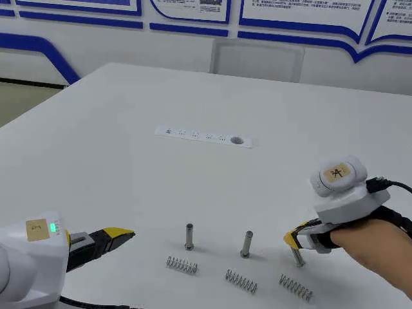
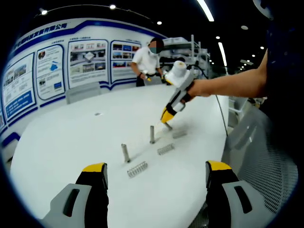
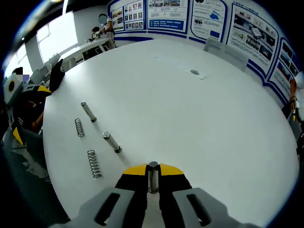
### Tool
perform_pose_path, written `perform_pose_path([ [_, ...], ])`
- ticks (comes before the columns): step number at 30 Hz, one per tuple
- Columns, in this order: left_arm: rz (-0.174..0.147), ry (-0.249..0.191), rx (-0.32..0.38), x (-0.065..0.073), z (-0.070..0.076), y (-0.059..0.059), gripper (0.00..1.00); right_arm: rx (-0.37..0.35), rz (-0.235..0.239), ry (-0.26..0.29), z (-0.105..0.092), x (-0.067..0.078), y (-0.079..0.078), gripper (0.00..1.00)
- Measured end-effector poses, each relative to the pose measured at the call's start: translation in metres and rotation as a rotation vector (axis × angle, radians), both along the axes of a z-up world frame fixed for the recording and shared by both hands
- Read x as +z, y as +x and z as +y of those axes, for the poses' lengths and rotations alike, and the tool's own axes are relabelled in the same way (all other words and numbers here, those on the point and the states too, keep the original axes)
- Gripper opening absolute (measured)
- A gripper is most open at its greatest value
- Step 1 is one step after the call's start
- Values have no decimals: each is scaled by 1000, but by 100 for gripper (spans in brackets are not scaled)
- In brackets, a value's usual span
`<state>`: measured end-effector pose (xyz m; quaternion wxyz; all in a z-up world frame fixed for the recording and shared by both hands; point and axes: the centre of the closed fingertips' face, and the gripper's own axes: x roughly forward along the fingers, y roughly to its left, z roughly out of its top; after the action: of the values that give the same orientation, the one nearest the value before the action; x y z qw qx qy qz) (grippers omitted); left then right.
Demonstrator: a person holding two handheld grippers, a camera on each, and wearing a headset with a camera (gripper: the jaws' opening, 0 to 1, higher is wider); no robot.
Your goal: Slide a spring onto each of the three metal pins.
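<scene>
The right hand-held gripper [image 3: 152, 183] is clamped on the end pin [image 3: 152, 168]; a spring [image 1: 296, 288] lies just beside its tips, on the bench [image 1: 129, 167]. A tilted pull could topple that pin or flick the spring away. The left hand-held gripper [image 2: 156, 168] gapes wide, empty, well aside.

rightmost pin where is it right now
In the head view the rightmost pin stands at the right end of the row of pins, gripped between the right gripper's jaws, with a spring lying just in front of it.
</scene>
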<state>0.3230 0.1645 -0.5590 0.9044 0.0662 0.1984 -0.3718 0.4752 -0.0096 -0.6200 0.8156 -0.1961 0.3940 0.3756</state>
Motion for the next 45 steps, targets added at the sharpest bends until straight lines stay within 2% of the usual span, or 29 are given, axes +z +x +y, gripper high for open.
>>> perform_pose_path([
  [14, -3, 13, -18, 1, -2, -1, 86, -32, -35, 42, -14, 5, -19, 9],
  [24, -4, 10, -25, 2, -10, -3, 86, -18, -46, 33, -16, 2, -25, 9],
  [34, -6, 3, -16, 3, -10, -4, 86, -11, -63, 40, -23, 8, -29, 11],
  [40, -3, 1, -21, 1, -11, -5, 86, 8, -47, 25, -28, 4, -43, 11],
  [45, -4, -5, -23, 2, -12, -5, 86, 66, -15, 19, -19, 0, -56, 11],
])
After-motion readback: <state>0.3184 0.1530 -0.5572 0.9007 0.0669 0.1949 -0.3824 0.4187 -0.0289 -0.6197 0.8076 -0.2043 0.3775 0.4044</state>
